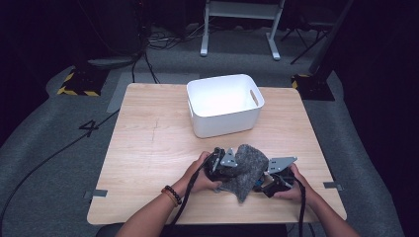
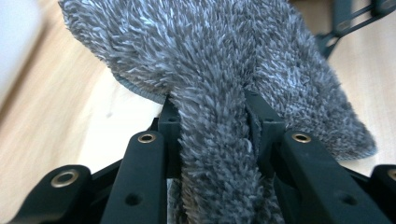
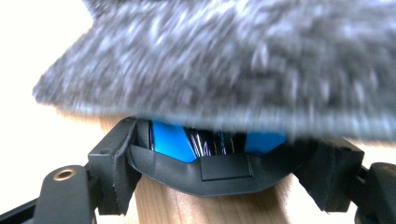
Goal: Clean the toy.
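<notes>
Left tongs [image 2: 212,135] pinching a fold of the grey fluffy cloth [image 1: 249,165] low on the desk [image 1: 148,148], right tongs [image 3: 219,175] clamped on a blue-and-black object [image 3: 205,158] beneath the cloth's edge.

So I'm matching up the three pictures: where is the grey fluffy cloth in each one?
High view: grey cloth near the table's front edge, between both grippers.
Left gripper view: cloth across the top, a fold pinched between the jaws.
Right gripper view: blurred cloth across the upper half.
Shared landmark: the wooden table.
</notes>
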{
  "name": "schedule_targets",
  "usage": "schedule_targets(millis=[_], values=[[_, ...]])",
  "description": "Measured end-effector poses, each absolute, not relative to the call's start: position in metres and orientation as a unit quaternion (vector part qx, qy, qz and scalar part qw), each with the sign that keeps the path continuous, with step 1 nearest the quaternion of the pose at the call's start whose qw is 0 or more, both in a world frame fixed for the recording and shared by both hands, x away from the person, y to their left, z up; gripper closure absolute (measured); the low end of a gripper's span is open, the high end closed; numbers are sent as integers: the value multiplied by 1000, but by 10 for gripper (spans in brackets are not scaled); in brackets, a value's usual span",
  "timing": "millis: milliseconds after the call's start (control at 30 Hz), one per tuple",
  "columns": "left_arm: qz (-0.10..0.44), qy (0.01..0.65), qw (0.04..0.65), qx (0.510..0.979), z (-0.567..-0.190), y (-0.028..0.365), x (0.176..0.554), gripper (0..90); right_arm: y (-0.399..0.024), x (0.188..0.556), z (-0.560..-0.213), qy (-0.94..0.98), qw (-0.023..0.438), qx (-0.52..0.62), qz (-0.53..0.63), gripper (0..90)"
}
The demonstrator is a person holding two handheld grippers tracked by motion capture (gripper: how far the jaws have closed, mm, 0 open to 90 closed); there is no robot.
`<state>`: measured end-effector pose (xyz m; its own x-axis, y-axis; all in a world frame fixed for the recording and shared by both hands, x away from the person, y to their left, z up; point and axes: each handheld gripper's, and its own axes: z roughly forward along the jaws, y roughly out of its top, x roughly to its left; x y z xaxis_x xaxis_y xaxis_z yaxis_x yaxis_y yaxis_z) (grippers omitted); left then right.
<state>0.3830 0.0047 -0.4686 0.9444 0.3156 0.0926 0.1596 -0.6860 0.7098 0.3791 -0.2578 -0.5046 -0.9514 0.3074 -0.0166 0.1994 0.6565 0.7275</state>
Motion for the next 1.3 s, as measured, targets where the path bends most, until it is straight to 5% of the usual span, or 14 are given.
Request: schedule_targets(millis=[333, 533, 567, 767, 1033, 1267, 1300], values=[[146, 181, 312, 921, -477, 39, 402, 612, -259, 379, -504, 908, 69, 139, 388, 238], [119, 243, 342, 900, -475, 61, 412, 150, -261, 378, -504, 908, 68, 140, 389, 238], [115, 241, 358, 895, -471, 65, 412, 148, -261, 378, -504, 908, 68, 140, 389, 238], [124, 206, 388, 890, -454, 67, 400, 161, -261, 378, -505, 907, 69, 140, 391, 238], [113, 201, 332, 915, -472, 48, 406, 180, -262, 378, -505, 907, 69, 140, 391, 238], [114, 185, 310, 926, -478, 46, 410, 644, -262, 378, -505, 907, 68, 140, 392, 238], [113, 183, 313, 925, -478, 46, 410, 644, -262, 378, -505, 907, 68, 140, 392, 238]])
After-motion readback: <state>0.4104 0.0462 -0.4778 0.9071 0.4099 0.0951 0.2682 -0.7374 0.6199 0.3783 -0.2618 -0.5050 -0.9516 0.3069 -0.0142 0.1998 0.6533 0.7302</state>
